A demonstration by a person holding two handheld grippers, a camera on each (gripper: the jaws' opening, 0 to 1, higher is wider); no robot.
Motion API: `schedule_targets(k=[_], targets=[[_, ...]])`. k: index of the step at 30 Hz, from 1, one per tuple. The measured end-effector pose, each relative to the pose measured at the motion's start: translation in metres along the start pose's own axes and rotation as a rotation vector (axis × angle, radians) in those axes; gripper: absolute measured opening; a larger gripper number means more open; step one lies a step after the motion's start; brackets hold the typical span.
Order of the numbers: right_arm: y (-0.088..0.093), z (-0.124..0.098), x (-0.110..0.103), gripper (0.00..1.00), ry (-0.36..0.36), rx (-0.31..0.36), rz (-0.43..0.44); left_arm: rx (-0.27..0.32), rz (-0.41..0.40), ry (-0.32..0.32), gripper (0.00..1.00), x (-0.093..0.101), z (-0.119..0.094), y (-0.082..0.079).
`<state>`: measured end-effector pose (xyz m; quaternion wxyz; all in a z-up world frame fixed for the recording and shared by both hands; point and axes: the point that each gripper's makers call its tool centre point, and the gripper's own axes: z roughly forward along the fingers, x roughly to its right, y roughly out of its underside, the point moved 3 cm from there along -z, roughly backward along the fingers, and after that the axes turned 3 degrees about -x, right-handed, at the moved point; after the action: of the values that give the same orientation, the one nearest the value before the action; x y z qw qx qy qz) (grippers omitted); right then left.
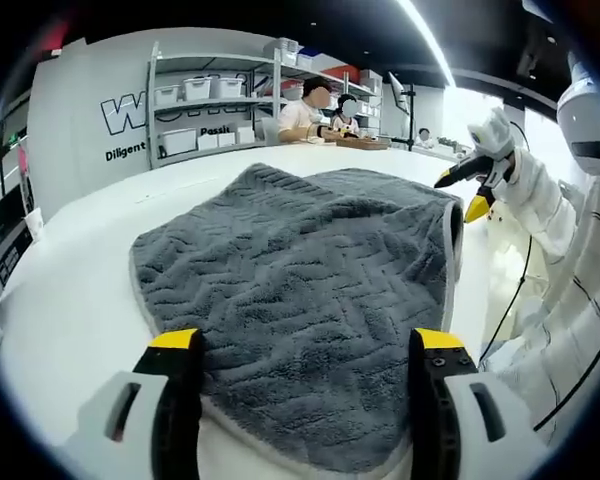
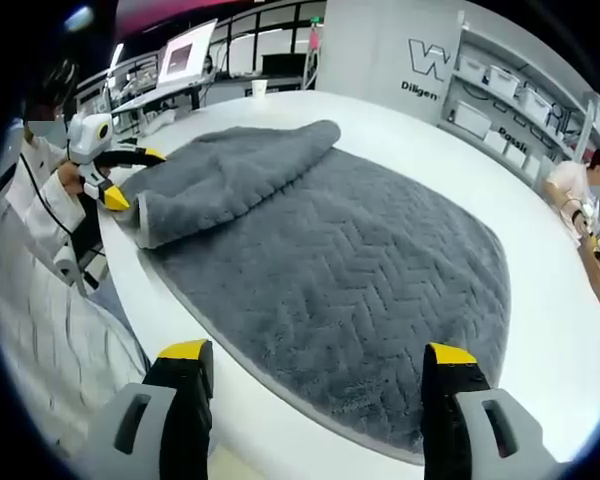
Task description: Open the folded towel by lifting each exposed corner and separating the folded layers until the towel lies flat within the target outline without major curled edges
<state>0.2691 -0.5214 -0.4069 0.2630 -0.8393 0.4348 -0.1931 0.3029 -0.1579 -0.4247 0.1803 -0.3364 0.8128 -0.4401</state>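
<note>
Grey herringbone-textured plush towel (image 2: 350,270) lies on the white table (image 2: 555,330), one end folded over — both grippers (image 1: 307,375) (image 2: 318,385) gape empty; next, lift that flap (image 2: 230,170) outward.

The towel (image 2: 360,270) is thick grey cloth, plush and matt, its pile pressed into a raised herringbone pattern, with a smoother, paler stitched hem along the edge. The worktop (image 1: 70,290) under it is white and smooth, with a soft sheen. The left hand-held gripper (image 1: 305,345) looks like hard plastic: light grey body, black jaws, glossy yellow tips. The right hand-held gripper (image 2: 320,360) has the same finish. The person's sleeve (image 2: 40,330) is thin, pale woven cloth with fine dark lines.
</note>
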Motion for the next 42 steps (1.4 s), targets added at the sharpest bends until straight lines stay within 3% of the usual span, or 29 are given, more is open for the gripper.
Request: schedule_targets(k=[13,30,42], targets=[[-0.001,0.0,0.0,0.84,0.002,-0.001,-0.005,-0.013,0.005,0.006,0.84,-0.018,-0.01,0.006],[0.001,0.001,0.003,0.84,0.009,0.008,0.015,-0.032,-0.019,-0.039,0.87,-0.046,-0.025,0.016],[0.006,0.0,0.008,0.83,0.015,0.013,0.044,-0.042,-0.018,-0.043,0.87,-0.055,-0.031,0.02]])
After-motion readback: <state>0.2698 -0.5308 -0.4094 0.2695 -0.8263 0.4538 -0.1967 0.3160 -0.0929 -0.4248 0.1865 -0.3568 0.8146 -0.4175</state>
